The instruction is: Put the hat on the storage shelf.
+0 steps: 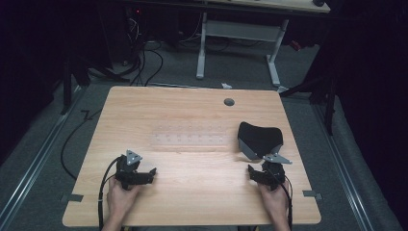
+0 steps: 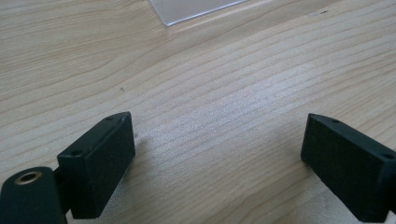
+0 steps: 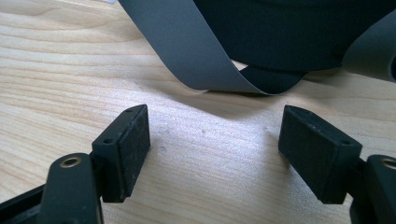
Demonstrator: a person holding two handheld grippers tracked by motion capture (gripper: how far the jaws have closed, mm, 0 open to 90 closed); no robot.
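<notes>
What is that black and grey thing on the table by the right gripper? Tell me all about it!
The black and grey thing looks like soft, folded material: black on top, with a smooth grey band curving out from under it. It lies on the wooden table, toward its right side, just beyond the right gripper, whose open jaws point at it without touching. What exactly it is, I cannot tell.
</notes>
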